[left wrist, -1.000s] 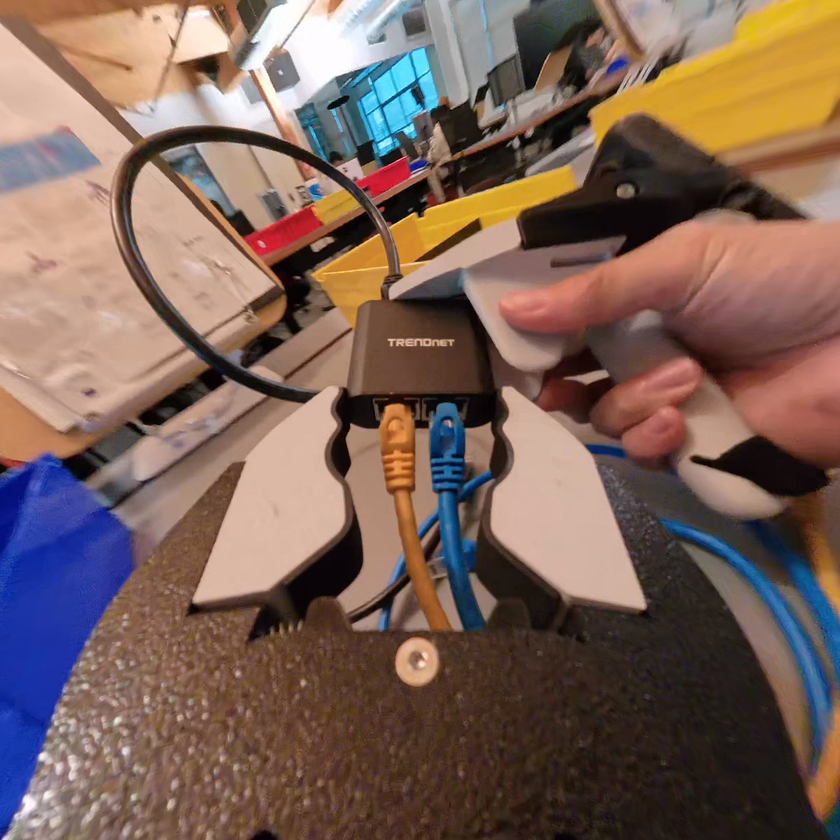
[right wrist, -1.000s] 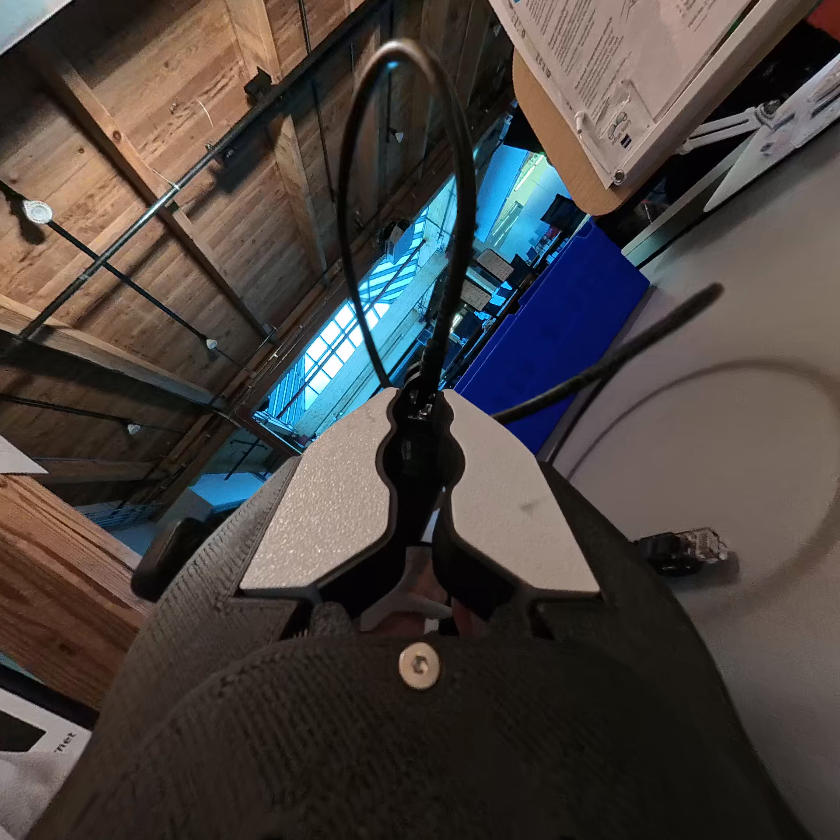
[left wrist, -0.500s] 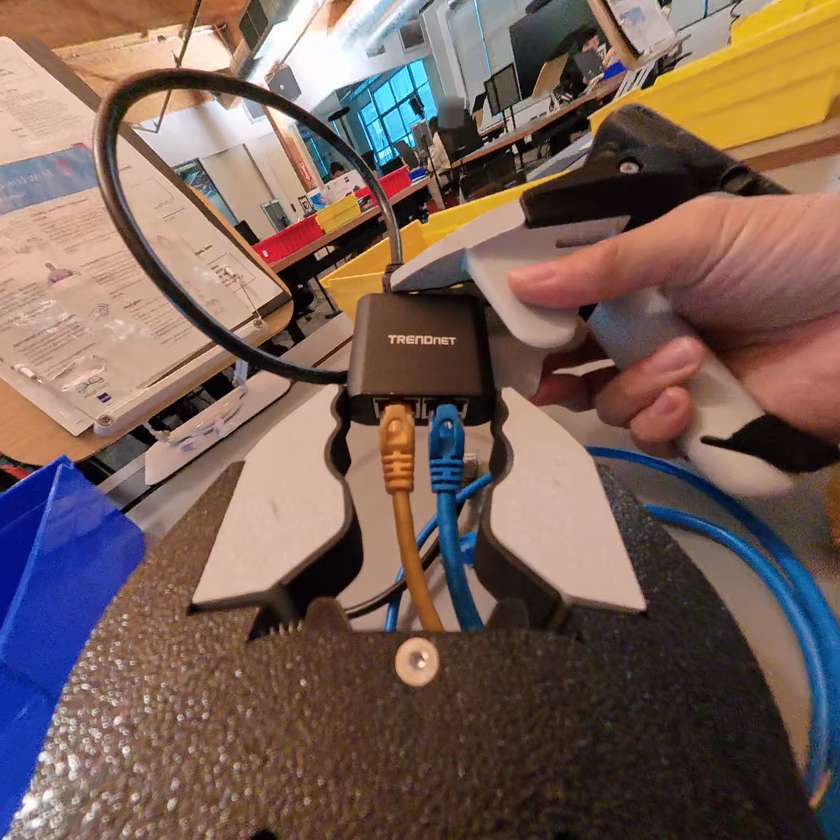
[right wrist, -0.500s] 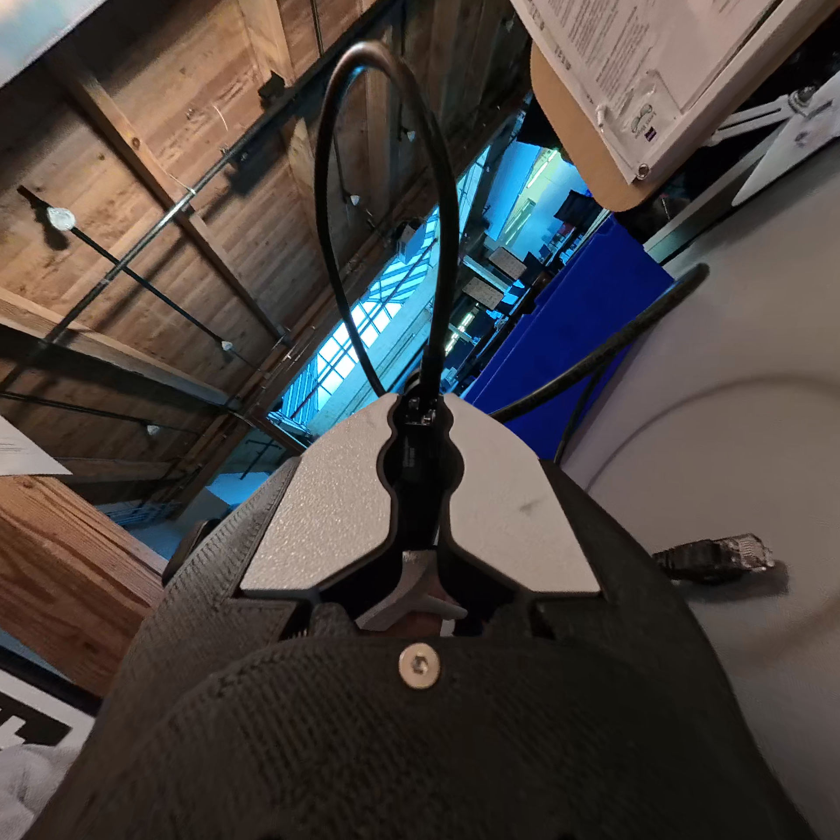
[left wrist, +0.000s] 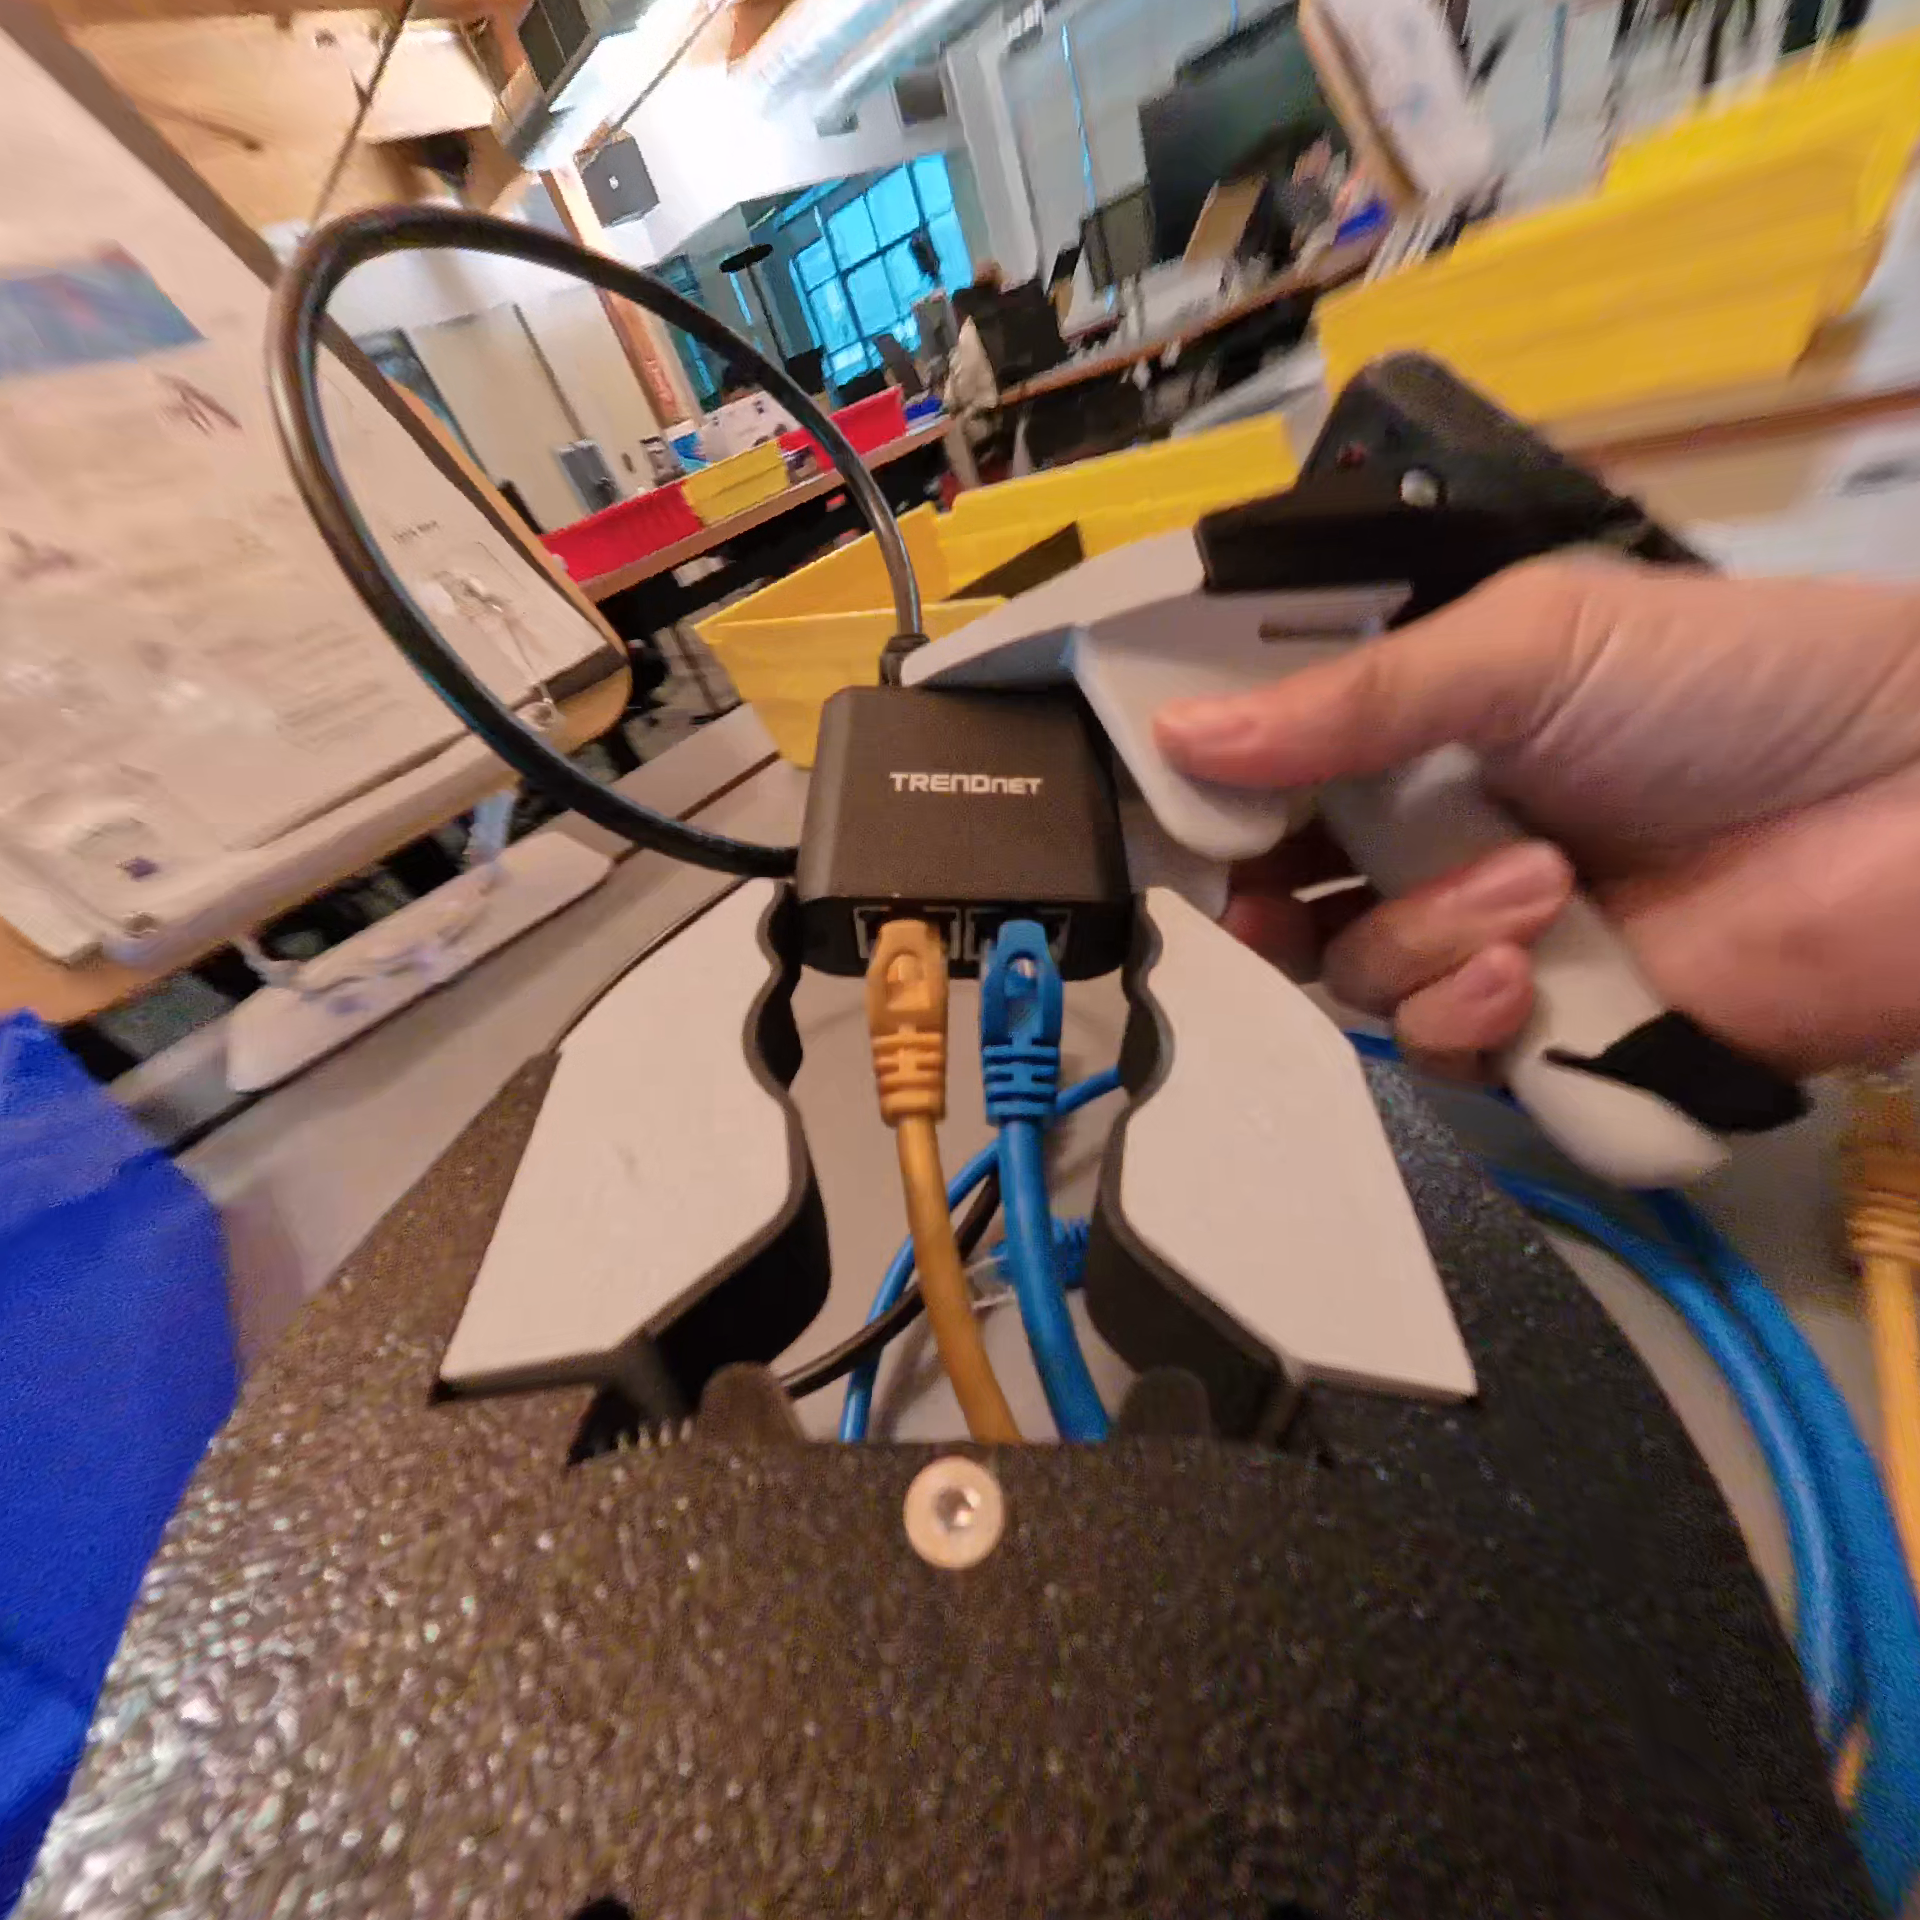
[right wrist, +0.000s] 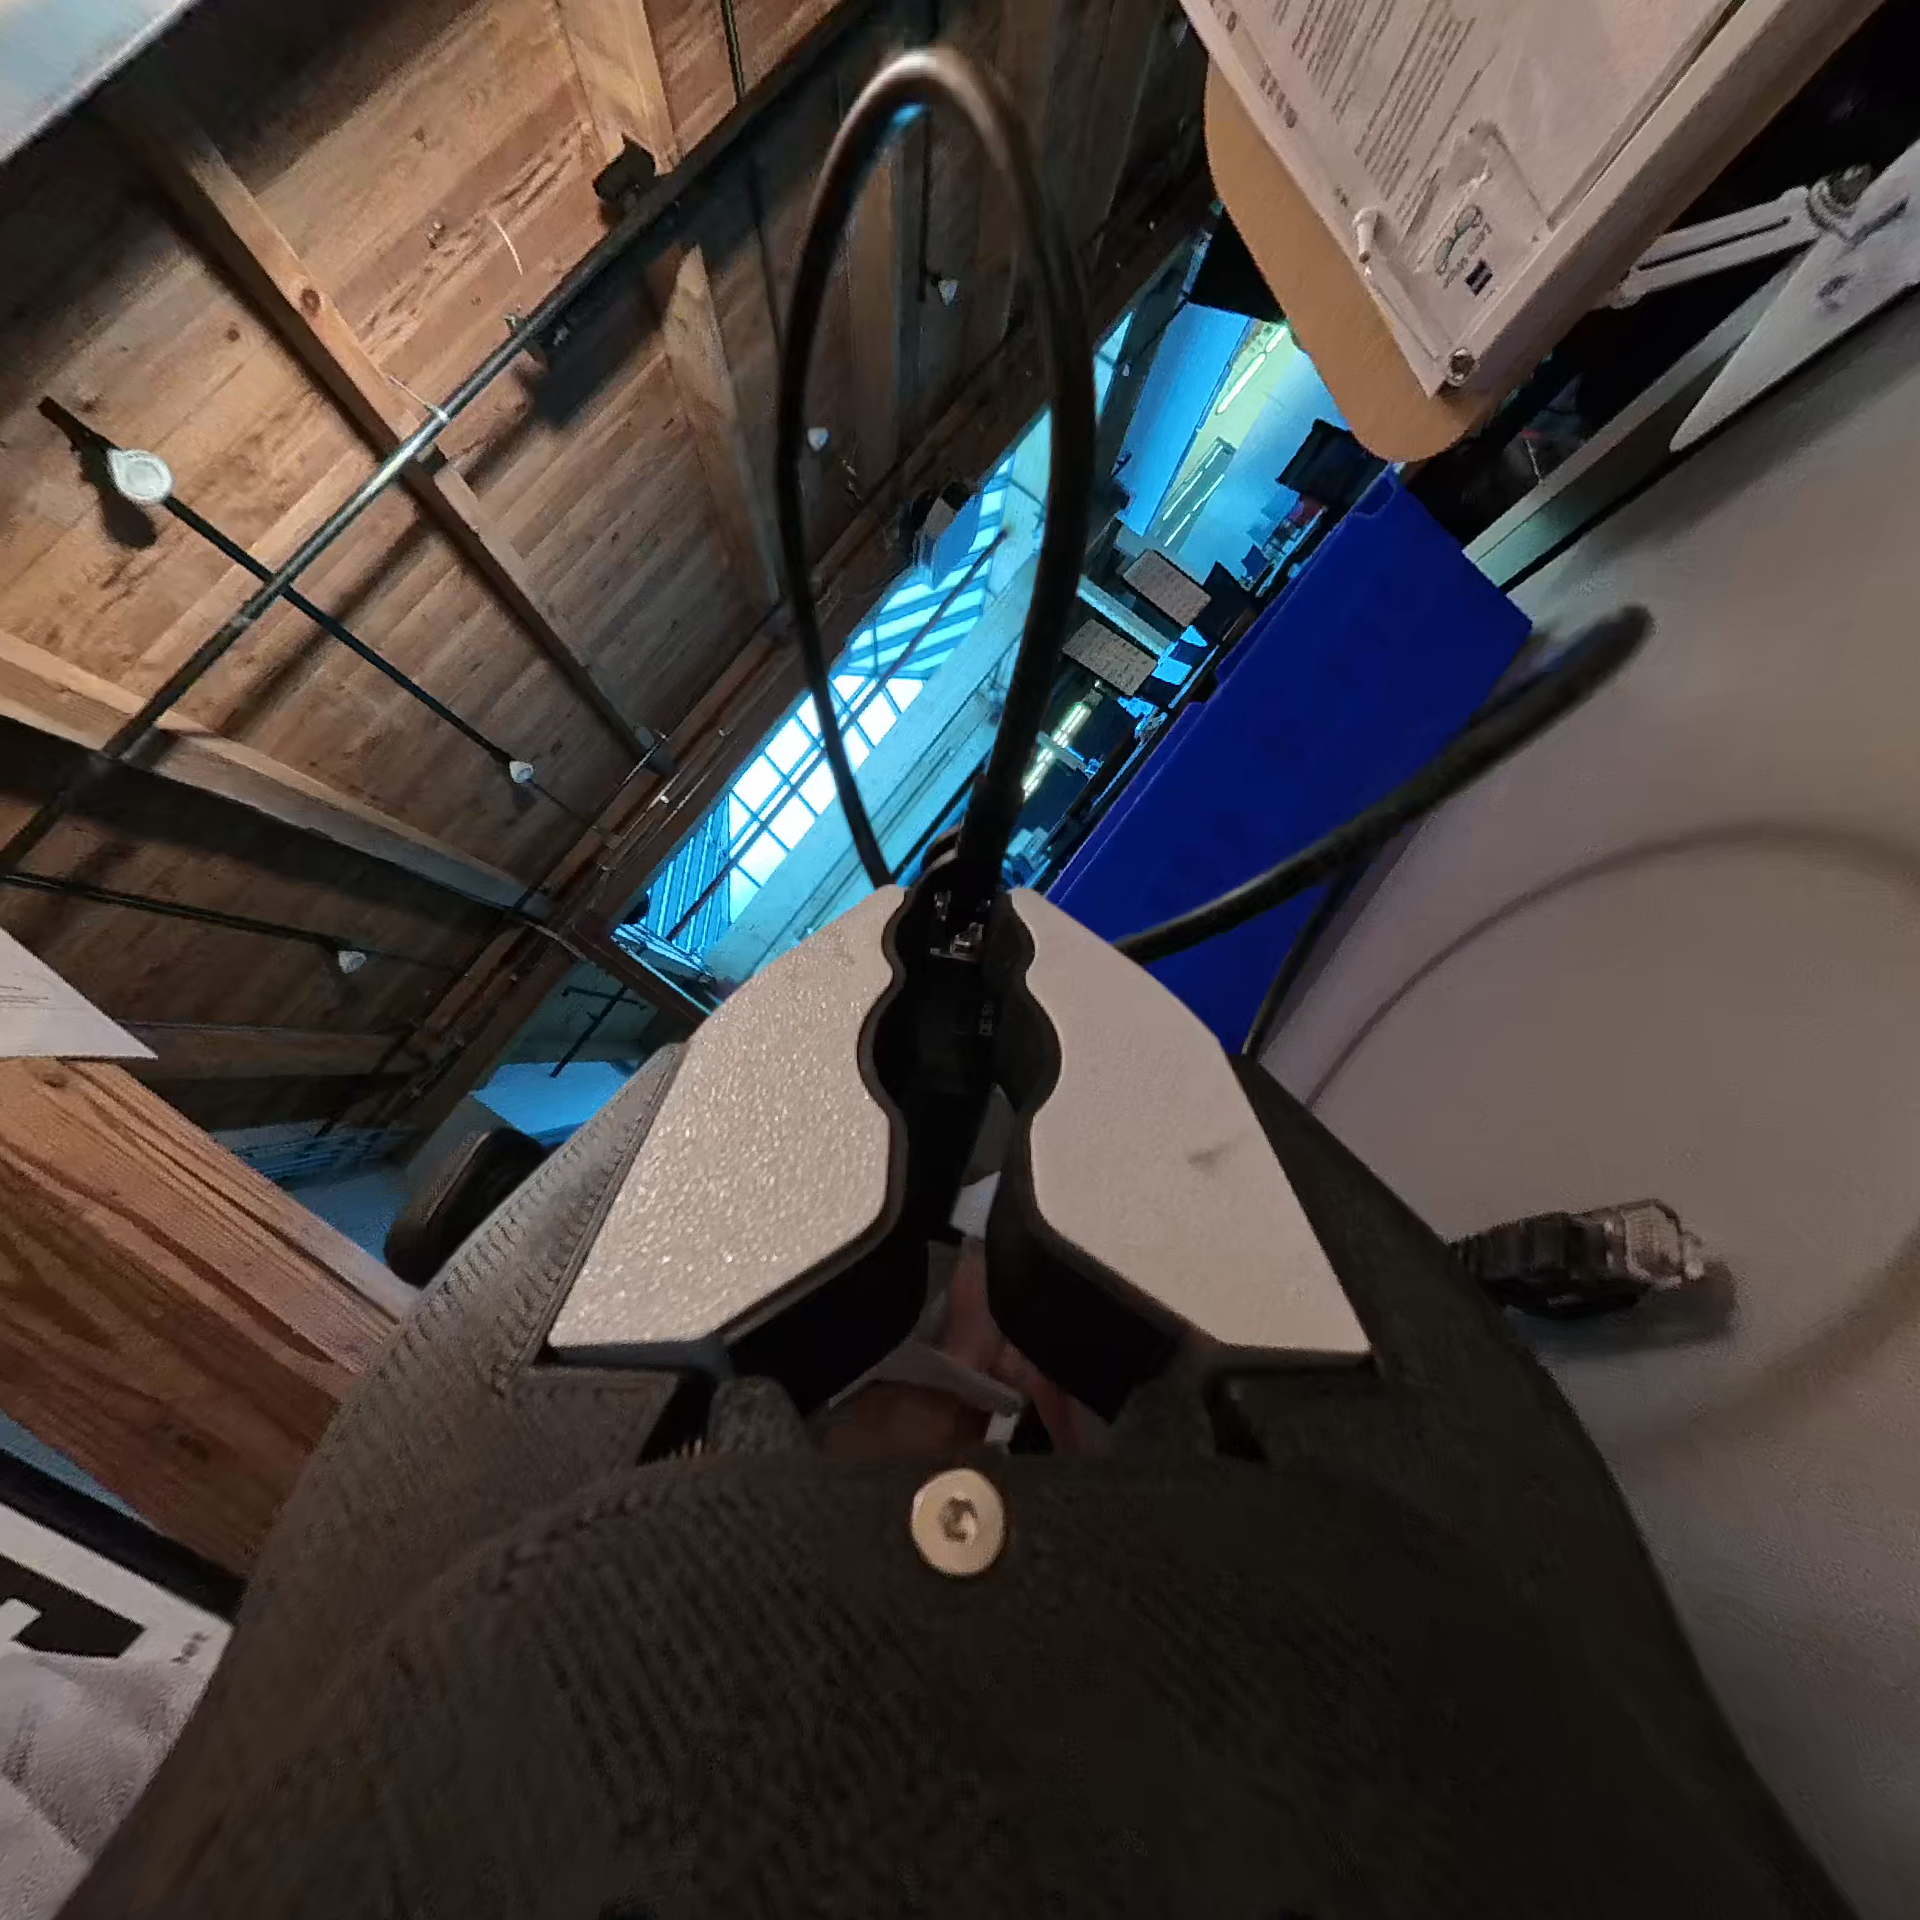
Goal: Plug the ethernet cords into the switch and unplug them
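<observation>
A black switch (left wrist: 961, 821) is held in the air with a looping black power cable (left wrist: 343, 540) out of its back. An orange cord plug (left wrist: 912, 1023) and a blue cord plug (left wrist: 1023, 1023) sit in its two front ports. My left gripper (left wrist: 961, 940) is open, its fingers straddling both plugs with tips at the switch's front corners. My right gripper (left wrist: 997, 675) comes in from the right, held by a hand (left wrist: 1558, 779), and is shut on the switch. In the right wrist view the right gripper (right wrist: 956, 920) clamps the switch (right wrist: 951, 1039) edge-on.
A loose black ethernet plug (right wrist: 1590, 1262) lies on the grey table (right wrist: 1662, 1039). Blue cord coils (left wrist: 1766, 1403) and orange cord (left wrist: 1886, 1247) lie to the right. A blue bin (left wrist: 94, 1351) is at left, yellow bins (left wrist: 831, 644) behind, and a tilted document board (left wrist: 208, 623) at left. The grippers are tip to tip, or close to it.
Both grippers and the switch have swung slightly together, so the background shifts and blurs. The hold on the switch and both plugged cords are the same.
</observation>
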Tool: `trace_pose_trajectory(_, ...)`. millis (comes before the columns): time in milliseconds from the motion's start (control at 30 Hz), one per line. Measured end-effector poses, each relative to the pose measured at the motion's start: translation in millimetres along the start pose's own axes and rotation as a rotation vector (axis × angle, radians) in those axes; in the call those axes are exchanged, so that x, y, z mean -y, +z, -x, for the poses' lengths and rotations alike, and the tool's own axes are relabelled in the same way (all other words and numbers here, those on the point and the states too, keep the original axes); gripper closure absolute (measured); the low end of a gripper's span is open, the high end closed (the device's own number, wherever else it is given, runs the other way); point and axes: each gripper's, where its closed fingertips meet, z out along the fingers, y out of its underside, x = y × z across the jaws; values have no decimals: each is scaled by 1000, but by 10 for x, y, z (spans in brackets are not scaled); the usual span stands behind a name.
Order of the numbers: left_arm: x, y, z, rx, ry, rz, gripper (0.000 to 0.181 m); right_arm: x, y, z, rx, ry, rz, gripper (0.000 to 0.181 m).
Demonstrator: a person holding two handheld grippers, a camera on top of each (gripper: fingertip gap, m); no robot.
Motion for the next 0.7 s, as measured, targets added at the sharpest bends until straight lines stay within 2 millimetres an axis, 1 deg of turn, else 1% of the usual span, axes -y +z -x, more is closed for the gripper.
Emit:
trace_pose_trajectory(67,31,-4,25,-3,-66,-14,122,17,41,15,-4,-24,4,169)
trace_pose_trajectory(100,30,-7,45,26,-25,-13,122,17,63,40,4,-50,15,169)
trace_pose_trajectory(167,30,-27,110,134,215,27,122,16,92,73,38,-46,19,168)
trace_pose_trajectory(200,45,-34,121,155,260,38,122,22,95,91,53,-44,6,168)
trace_pose_trajectory(267,63,-50,132,186,293,28,122,10,109,117,59,-63,11,167)
trace_pose_trajectory(300,65,-51,126,183,269,15,122,12,106,110,57,-73,14,168)
trace_pose_trajectory(367,59,-26,78,93,28,-13,122,27,93,65,34,-83,11,168)
trace_pose_trajectory(400,49,-14,72,85,-23,-18,122,30,89,49,26,-88,12,168)
trace_pose_trajectory(467,32,-2,65,83,-26,-7,122,33,78,33,24,-94,17,168)
trace_pose_trajectory(500,25,-2,67,87,0,2,122,31,81,34,23,-114,20,168)
trace_pose_trajectory(567,12,-15,92,128,125,37,122,27,87,39,27,-114,40,168)
trace_pose_trajectory(633,55,-36,98,105,110,6,122,34,101,119,70,-57,27,169)
trace_pose_trajectory(667,69,-63,103,90,114,-13,122,17,103,140,76,-18,59,169)
trace_pose_trajectory(700,70,-83,108,78,129,-20,122,7,101,154,67,-27,73,169)
